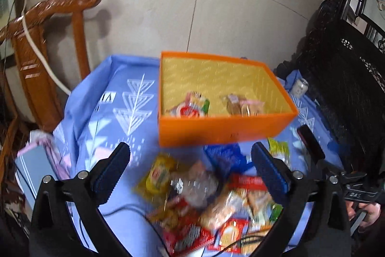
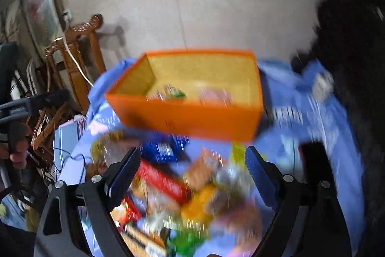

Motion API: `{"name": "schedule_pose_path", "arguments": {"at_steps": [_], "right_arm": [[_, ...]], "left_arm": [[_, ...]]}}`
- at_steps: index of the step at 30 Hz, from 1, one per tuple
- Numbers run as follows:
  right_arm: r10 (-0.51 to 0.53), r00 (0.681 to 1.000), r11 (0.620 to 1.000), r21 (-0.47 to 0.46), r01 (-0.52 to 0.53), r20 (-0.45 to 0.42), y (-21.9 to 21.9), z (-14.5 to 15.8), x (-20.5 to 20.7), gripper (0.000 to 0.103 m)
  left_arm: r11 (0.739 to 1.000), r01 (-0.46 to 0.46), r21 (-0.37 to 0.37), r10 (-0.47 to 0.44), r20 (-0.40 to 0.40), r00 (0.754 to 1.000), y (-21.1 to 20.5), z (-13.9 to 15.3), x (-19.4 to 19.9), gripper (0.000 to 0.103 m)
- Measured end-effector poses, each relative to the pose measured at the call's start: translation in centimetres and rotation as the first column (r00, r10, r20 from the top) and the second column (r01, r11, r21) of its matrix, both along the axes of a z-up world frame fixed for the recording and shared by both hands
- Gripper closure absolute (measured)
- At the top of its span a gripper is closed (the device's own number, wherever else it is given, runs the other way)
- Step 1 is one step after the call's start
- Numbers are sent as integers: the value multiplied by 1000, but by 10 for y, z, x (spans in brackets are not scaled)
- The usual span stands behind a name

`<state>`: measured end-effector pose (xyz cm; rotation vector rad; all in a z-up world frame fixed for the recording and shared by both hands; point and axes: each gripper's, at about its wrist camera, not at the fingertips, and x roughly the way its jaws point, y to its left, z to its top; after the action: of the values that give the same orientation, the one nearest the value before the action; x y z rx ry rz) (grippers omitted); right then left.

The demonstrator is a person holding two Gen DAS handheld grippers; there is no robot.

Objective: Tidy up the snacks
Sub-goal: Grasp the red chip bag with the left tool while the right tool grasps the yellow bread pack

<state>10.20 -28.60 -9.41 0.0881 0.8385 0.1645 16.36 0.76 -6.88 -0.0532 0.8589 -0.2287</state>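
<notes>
An orange box (image 1: pixel 223 129) with a yellow lining stands on the blue cloth (image 1: pixel 134 98); it holds a few snack packets (image 1: pixel 192 105). A pile of loose snack packets (image 1: pixel 211 204) lies in front of it. My left gripper (image 1: pixel 190 172) is open and empty above the pile. In the right wrist view, which is blurred, my right gripper (image 2: pixel 192 172) is open and empty above the same pile (image 2: pixel 182 194), with the orange box (image 2: pixel 192 117) just beyond. The right gripper also shows at the right edge of the left wrist view (image 1: pixel 312 143).
A wooden chair (image 1: pixel 43 47) stands at the left of the table against a pale wall. A can (image 1: pixel 299 86) stands right of the box. Dark carved furniture (image 1: pixel 349 78) is at the right. A cable (image 1: pixel 134 211) runs over the cloth near the pile.
</notes>
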Motion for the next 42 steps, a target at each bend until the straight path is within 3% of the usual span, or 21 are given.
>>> {"name": "schedule_pose_path", "arguments": {"at_steps": [3,7,20,29,34,38,40,42], "right_arm": [[-61,994,998,16,63,-91,-11,-34,-20,14],[-67,989,997,25,71,-136,-8,-57,-28,15],[-33,979,999,-12,32,-201,12,-87,0,21],[-17,971,994,-107,-8,-238,21,-106,6,24],[-26,965,992,-129,-8,-263,22,-113,13,37],[-49,963,992,-125,16,-264,23,-116,19,38],[-40,962,992,-128,5,-271,25,-116,17,50],[-32,963,990,-140,-6,-267,26,-114,13,53]], "left_arm": [[1000,-16,-11,16,-34,999,11,-9,-19,4],[1000,-26,-12,25,-52,998,20,-16,-37,4],[997,-69,-26,67,-79,995,31,-21,-57,4],[997,-76,-22,74,-85,994,34,-21,-61,4],[996,-84,-6,83,-88,993,38,-23,-61,4],[995,-100,0,100,-102,990,44,-30,-60,4],[995,-104,3,103,-115,988,45,-36,-60,4],[995,-101,16,103,-134,986,45,-44,-60,4]]}}
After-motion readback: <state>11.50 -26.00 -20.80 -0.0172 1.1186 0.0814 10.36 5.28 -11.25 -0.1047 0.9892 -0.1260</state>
